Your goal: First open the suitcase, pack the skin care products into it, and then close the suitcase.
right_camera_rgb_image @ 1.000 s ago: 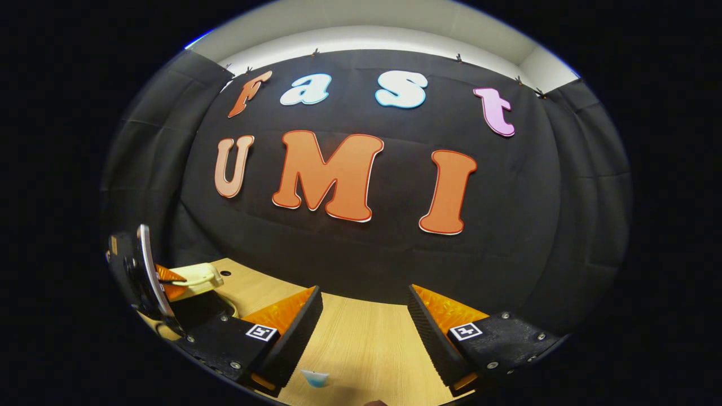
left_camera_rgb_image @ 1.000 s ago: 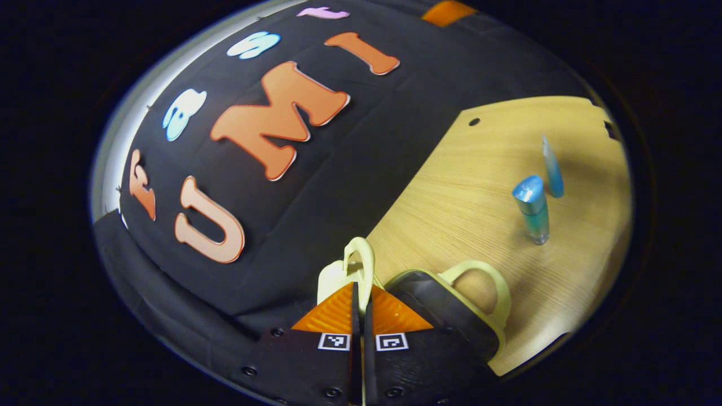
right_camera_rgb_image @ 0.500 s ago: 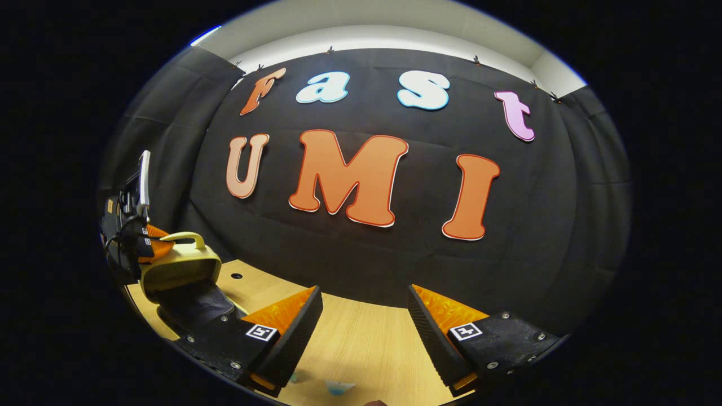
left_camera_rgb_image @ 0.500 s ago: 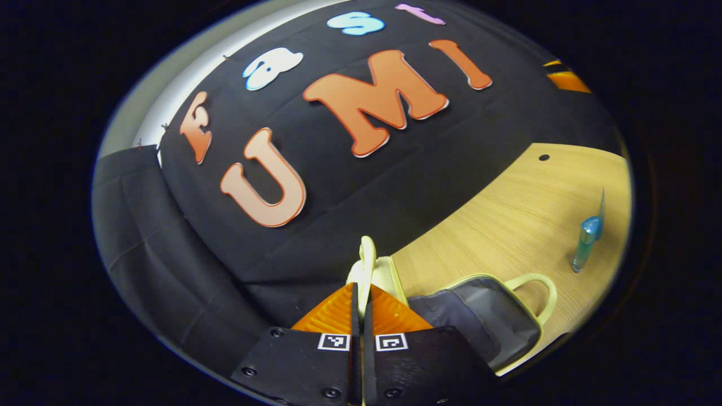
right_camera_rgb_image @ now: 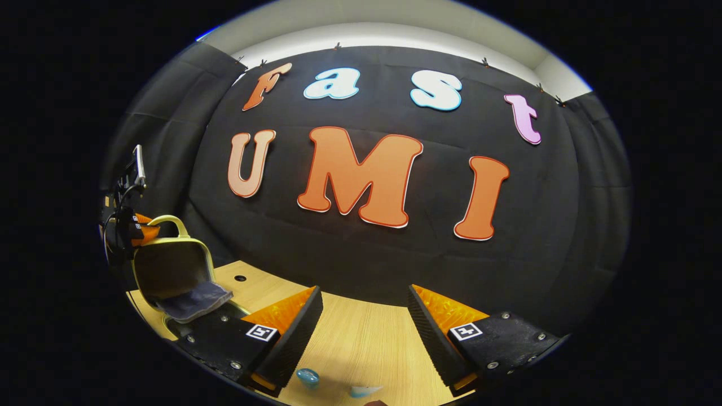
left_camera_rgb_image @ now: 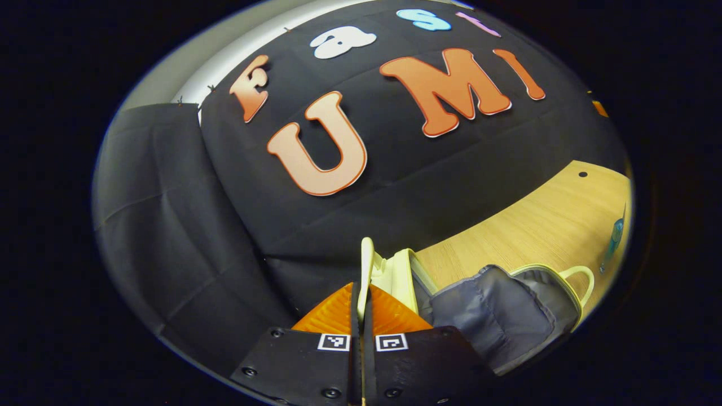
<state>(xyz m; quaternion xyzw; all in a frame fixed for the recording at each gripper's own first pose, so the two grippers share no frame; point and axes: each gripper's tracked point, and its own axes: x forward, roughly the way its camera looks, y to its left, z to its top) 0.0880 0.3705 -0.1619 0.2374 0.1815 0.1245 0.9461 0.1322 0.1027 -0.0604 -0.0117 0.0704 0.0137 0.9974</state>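
light wooden table (right_camera_rgb_image: pixel 361 338) with travel items on it

the pale yellow suitcase (left_camera_rgb_image: pixel 507 316) rests open on the wood, grey lining showing. a blue bottle (left_camera_rgb_image: pixel 613 237) stands well apart from it, with a blue tube (right_camera_rgb_image: pixel 365 389) near.

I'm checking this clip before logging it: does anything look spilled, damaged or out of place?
Nothing stands out. The suitcase lid is held up by its handle in the left gripper, and the grey lining sags loosely. A blue bottle stands upright on the table. The right gripper is open.
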